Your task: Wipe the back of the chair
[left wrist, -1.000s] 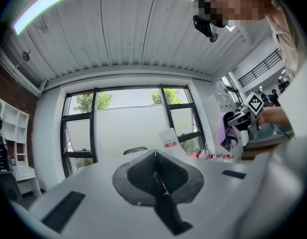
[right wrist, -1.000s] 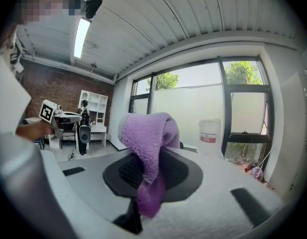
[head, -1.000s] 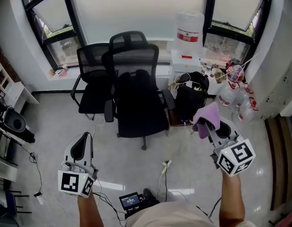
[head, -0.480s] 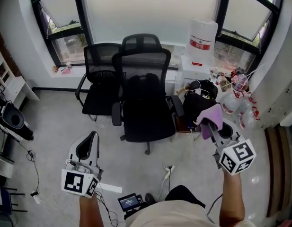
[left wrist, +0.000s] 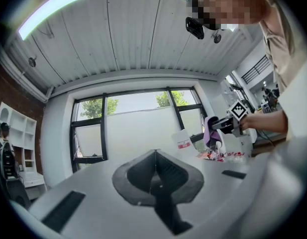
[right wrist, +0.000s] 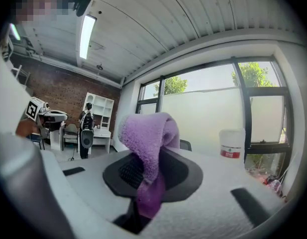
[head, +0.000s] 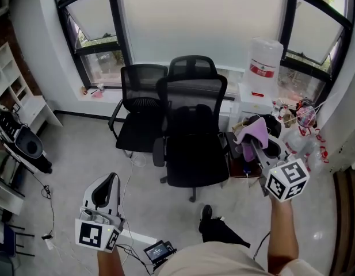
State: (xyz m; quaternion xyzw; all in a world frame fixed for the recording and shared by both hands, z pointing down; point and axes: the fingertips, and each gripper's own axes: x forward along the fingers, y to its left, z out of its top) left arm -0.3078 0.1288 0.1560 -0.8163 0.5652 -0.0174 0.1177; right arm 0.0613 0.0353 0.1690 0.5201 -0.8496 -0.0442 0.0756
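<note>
Two black mesh office chairs stand below the window in the head view. The nearer chair (head: 195, 132) faces me, its back (head: 191, 94) toward the window; the other chair (head: 140, 111) is to its left. My right gripper (head: 250, 141) is just right of the nearer chair's seat, shut on a purple cloth (head: 251, 133). In the right gripper view the purple cloth (right wrist: 148, 154) drapes out of the closed jaws. My left gripper (head: 105, 187) hangs low over the floor at the left, shut and empty, with its jaws meeting in the left gripper view.
A water jug (head: 265, 63) sits on a white unit right of the chairs, with a black bag (head: 259, 125) and bottles (head: 301, 132) below it. White shelves (head: 13, 88) and a machine (head: 25, 148) stand at the left. A power strip and cables (head: 130, 236) lie on the floor.
The view has shifted as the person stepped forward; the chairs now lie closer to the right gripper, which has risen with the cloth beside the nearer chair. The left gripper stays low.
</note>
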